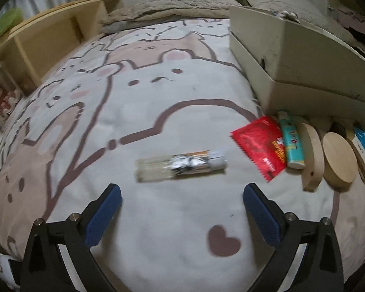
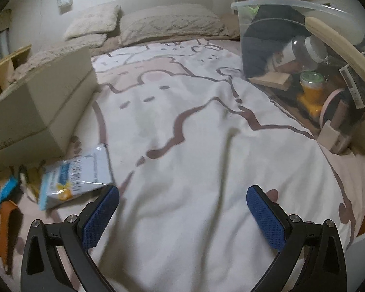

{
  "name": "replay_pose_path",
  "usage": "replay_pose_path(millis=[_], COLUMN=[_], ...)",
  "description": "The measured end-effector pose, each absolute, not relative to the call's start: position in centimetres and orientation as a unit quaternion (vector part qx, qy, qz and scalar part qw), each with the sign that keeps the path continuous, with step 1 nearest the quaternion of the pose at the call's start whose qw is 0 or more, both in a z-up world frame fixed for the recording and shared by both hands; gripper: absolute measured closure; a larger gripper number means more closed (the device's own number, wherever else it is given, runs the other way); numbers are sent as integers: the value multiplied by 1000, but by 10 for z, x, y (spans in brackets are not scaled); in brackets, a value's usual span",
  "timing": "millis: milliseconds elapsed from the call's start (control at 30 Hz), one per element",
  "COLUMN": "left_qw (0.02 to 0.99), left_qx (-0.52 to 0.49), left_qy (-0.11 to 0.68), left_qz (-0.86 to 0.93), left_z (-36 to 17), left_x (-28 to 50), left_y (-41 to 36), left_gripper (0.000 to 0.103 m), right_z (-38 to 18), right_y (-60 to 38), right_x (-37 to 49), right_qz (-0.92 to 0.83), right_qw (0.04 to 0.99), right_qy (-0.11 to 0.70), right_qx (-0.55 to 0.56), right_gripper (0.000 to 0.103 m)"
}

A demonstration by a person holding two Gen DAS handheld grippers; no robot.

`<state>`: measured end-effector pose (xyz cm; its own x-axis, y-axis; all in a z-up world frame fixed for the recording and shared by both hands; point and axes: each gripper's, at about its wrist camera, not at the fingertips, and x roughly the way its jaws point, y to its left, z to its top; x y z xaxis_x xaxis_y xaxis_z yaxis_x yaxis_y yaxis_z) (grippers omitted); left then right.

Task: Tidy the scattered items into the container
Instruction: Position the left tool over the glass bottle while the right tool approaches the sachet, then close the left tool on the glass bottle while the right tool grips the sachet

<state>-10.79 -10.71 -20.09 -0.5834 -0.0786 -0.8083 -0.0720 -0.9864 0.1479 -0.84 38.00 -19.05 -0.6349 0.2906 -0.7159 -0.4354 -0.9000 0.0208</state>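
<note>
My left gripper (image 1: pixel 182 192) is open and empty, just short of a clear tube with a silver label (image 1: pixel 181 165) lying crosswise on the bedspread. To its right lie a red packet (image 1: pixel 260 146), a teal tube (image 1: pixel 292 143) and two round wooden discs (image 1: pixel 338 160). My right gripper (image 2: pixel 182 194) is open and empty above the bedspread. A blue and white snack bag (image 2: pixel 75 175) lies beside its left finger. A clear plastic container (image 2: pixel 311 73) holding several items stands at the far right.
A beige cardboard box (image 1: pixel 292 56) sits on the bed behind the items; it also shows in the right wrist view (image 2: pixel 41 102). Pillows (image 2: pixel 168 24) lie at the head. A wooden shelf (image 1: pixel 43 36) stands at the left. An orange item (image 2: pixel 7 223) lies at the left edge.
</note>
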Motion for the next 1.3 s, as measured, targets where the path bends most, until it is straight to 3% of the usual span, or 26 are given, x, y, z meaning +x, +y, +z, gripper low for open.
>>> replay_pose_path(millis=[333, 600, 1300], left_qw=[23, 15, 23], left_qx=[450, 440, 443], left_qy=[-53, -46, -41], left_qz=[-891, -897, -895], left_z=[-202, -206, -213], left_x=[-125, -137, -142], left_y=[-117, -124, -125], left_gripper=[0, 0, 0], right_z=[-171, -179, -207], right_y=[333, 309, 312], right_x=[-35, -68, -86], right_qz=[927, 917, 894], right_qw=[78, 3, 0], right_qy=[12, -10, -13], right_qx=[-366, -399, -447], right_gripper=[0, 0, 0])
